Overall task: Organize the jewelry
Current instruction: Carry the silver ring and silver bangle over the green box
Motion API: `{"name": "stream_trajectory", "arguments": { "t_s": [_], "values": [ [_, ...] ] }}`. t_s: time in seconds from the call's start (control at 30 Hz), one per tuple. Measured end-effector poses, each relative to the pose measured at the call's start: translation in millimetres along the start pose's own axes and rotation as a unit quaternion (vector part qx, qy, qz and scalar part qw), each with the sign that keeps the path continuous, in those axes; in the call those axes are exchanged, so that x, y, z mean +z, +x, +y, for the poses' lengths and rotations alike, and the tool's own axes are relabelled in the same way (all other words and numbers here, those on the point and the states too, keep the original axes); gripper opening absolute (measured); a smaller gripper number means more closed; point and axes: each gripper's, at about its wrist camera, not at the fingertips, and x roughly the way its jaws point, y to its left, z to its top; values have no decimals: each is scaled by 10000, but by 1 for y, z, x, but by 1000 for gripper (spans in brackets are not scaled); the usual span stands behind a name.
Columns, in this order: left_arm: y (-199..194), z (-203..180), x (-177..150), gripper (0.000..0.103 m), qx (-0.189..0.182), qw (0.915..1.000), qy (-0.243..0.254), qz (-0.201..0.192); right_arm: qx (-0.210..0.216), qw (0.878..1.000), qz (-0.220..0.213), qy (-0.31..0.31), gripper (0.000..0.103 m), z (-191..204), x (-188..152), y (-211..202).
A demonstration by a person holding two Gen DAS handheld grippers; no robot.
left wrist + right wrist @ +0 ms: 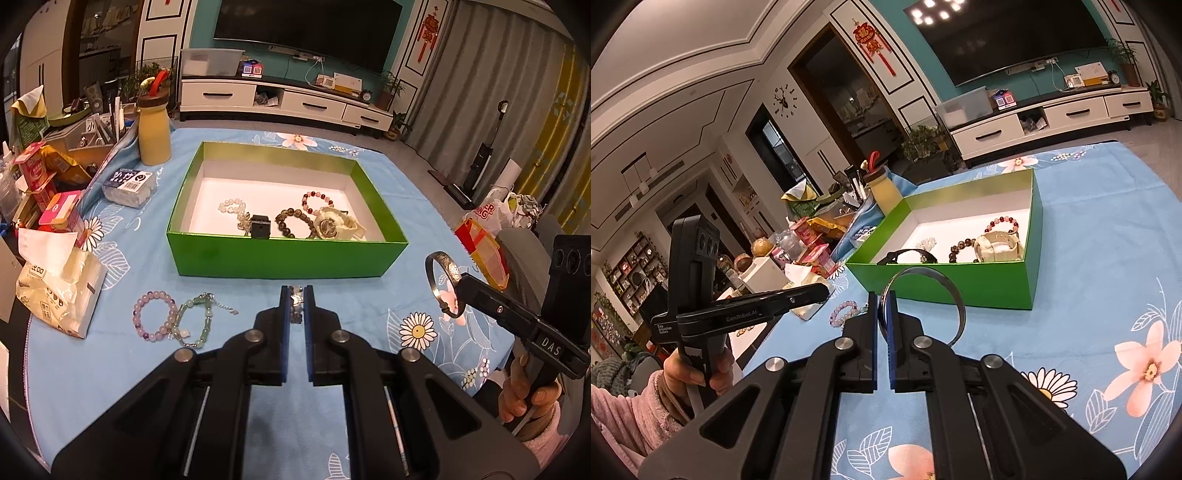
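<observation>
The right gripper (882, 306) is closed on a silver bangle (955, 295), pinching the band near one edge so the ring stands out past the fingertips, lifted off the blue floral tablecloth (1108, 258) in front of the green box (960, 284). Seen from the left wrist camera, that same bangle (439, 280) hangs in the air to the right of the box (288, 258), clear of its near wall.

The left gripper (296, 295) sits low over the cloth (110, 369), its jaws drawn narrow — something small and metallic shows between the tips, but I cannot tell what it is or whether it is truly gripped.

Inside the box lie several pieces: a pale bead bracelet (232, 206) toward the left, a black watch (260, 226) beside it, a dark bead bracelet (291, 221) in the middle, a red-and-pink bead bracelet (317, 201) behind, and a cream watch (334, 223) at the right.

Still out on the cloth, left of the left gripper, are a lilac bead bracelet (155, 315) and a green jade chain bracelet (199, 321) — the two touch.

A yellow bottle (154, 136) stands beyond the box's left corner, and a tissue pack (59, 295) lies at the table's left edge.
</observation>
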Motion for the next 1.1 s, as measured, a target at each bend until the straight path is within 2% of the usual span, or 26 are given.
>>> {"name": "stream_trajectory", "arguments": {
  "t_s": [0.67, 1.1],
  "values": [
    [5, -24, 27, 6, -72, 9995, 277, -104, 73, 9996, -258, 90, 4, -9, 5, -15],
    [15, -24, 41, 6, -99, 9996, 234, -153, 107, 9993, -350, 88, 4, -11, 9, -15]
  ]
}}
